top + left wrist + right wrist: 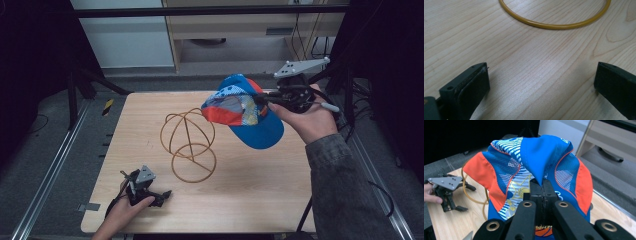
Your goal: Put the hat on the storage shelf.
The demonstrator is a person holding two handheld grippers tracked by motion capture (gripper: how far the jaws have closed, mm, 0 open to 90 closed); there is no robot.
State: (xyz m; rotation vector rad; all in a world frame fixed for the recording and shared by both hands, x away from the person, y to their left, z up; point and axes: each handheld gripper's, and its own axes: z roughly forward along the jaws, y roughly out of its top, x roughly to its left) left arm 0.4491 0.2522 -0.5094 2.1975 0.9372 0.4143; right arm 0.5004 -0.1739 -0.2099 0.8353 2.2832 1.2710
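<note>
right gripper (543,192) clamps the blue cap (245,107) above the table (260,190); left gripper (541,80) rests with jaws apart

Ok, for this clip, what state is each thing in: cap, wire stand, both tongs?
Cap: lifted off the table, pinched by its fabric, hanging beside the stand.
Wire stand: upright on the table, bare.
Right tongs: shut on the cap.
Left tongs: open, holding nothing, low over the table near the stand's base ring.
</note>
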